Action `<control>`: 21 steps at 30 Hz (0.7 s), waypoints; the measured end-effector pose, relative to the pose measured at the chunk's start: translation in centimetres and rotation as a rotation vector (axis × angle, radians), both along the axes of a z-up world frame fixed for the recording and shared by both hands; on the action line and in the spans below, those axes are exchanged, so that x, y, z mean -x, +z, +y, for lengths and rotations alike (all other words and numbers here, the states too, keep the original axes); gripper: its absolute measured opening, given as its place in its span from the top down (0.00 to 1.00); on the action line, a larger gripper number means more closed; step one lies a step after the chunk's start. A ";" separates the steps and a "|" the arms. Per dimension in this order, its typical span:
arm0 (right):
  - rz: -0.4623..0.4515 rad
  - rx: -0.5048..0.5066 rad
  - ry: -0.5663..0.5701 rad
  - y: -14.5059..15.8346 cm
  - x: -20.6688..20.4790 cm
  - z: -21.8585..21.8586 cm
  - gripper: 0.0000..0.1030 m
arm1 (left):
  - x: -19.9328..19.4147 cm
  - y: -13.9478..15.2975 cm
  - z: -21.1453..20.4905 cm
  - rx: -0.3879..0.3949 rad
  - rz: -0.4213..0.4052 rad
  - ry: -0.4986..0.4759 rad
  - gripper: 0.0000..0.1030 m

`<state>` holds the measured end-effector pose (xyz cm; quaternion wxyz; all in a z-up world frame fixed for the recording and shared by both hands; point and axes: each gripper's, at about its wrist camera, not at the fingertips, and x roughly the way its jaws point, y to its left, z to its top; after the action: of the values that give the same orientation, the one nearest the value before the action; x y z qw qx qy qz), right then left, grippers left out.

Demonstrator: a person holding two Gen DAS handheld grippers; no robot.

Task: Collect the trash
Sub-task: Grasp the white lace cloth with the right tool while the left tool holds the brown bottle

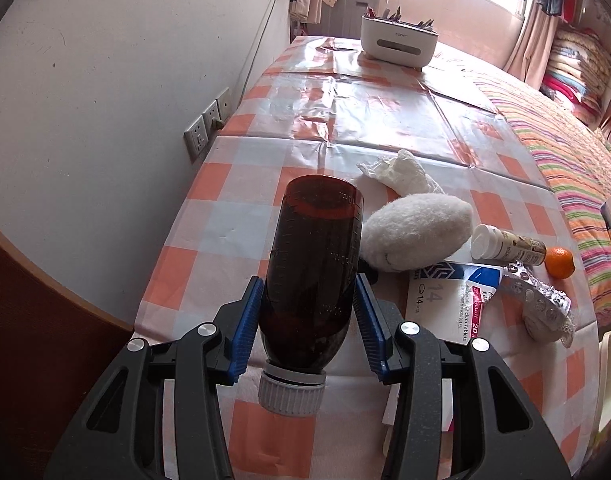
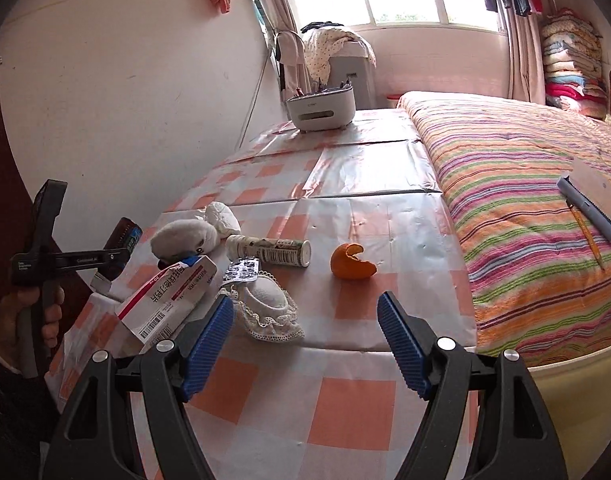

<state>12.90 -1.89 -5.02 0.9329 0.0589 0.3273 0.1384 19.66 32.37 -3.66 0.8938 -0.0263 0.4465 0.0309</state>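
Observation:
My left gripper [image 1: 309, 312] is shut on a brown plastic bottle [image 1: 313, 264] with a grey cap, held above the checked table's near left corner; it also shows in the right wrist view [image 2: 123, 240]. My right gripper [image 2: 305, 332] is open and empty above the near table edge. Ahead of it lie an orange peel [image 2: 351, 267], a white tube bottle [image 2: 269, 251], a foil blister pack [image 2: 241, 270], a medicine box [image 2: 167, 300], a lace-edged white cup [image 2: 267, 304], crumpled tissue [image 2: 223, 218] and a white fuzzy toy [image 2: 183, 238].
The table [image 2: 357, 192] has an orange-and-white checked cloth and runs along the left wall. A white desk organiser [image 2: 319, 106] stands at its far end. A striped bed [image 2: 525, 208] adjoins on the right, with a grey case and pencil [image 2: 589, 208] on it.

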 end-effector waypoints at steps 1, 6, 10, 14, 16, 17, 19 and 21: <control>0.005 0.028 0.036 -0.3 -0.6 1.0 0.30 | 0.6 0.7 -0.1 0.013 -0.021 0.002 0.57; 0.026 0.115 0.154 -1.9 -3.1 4.7 0.30 | 3.3 3.7 -1.0 0.066 -0.111 -0.007 0.57; 0.075 0.177 0.192 -3.5 -4.8 6.6 0.30 | 5.1 5.2 -2.5 0.096 -0.151 -0.048 0.57; 0.124 0.236 0.226 -4.7 -5.9 7.5 0.50 | 6.3 6.0 -3.9 0.109 -0.173 -0.088 0.57; 0.123 0.253 0.240 -5.0 -5.7 7.6 0.55 | 6.8 6.2 -4.3 0.124 -0.178 -0.102 0.57; 0.121 0.271 0.243 -4.9 -5.4 7.7 0.57 | 7.0 6.3 -4.4 0.128 -0.179 -0.105 0.57; 0.129 0.269 0.253 -4.6 -4.8 7.6 0.58 | 7.3 6.4 -4.8 0.129 -0.184 -0.111 0.57; 0.161 0.222 0.259 -4.4 -4.1 7.0 0.58 | 7.4 6.5 -5.2 0.129 -0.189 -0.116 0.57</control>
<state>17.04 5.11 -9.43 0.8789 -0.0764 0.4188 0.2153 12.23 27.21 2.88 0.9287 -0.0608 0.3620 -0.0521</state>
